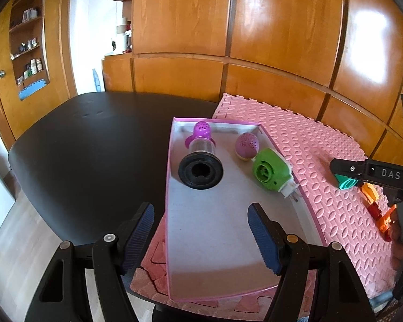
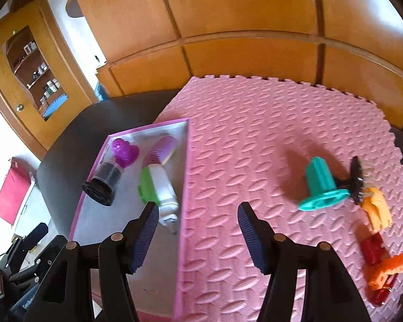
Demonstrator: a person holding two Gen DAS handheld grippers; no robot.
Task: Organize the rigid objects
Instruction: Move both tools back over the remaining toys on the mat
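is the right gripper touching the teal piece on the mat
Apart. The right wrist view shows the right gripper with fingers open and empty, bare pink mat lying between them and the teal piece.

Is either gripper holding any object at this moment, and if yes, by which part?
Nothing is held. The left gripper and the right gripper both stand open with nothing between their pads.

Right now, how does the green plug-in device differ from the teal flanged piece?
The green plug-in device lies inside the pink tray; the teal flanged piece sits on the pink foam mat. The device is green and white with metal prongs; the teal piece is one colour with a round flange. Neither is held by a gripper.
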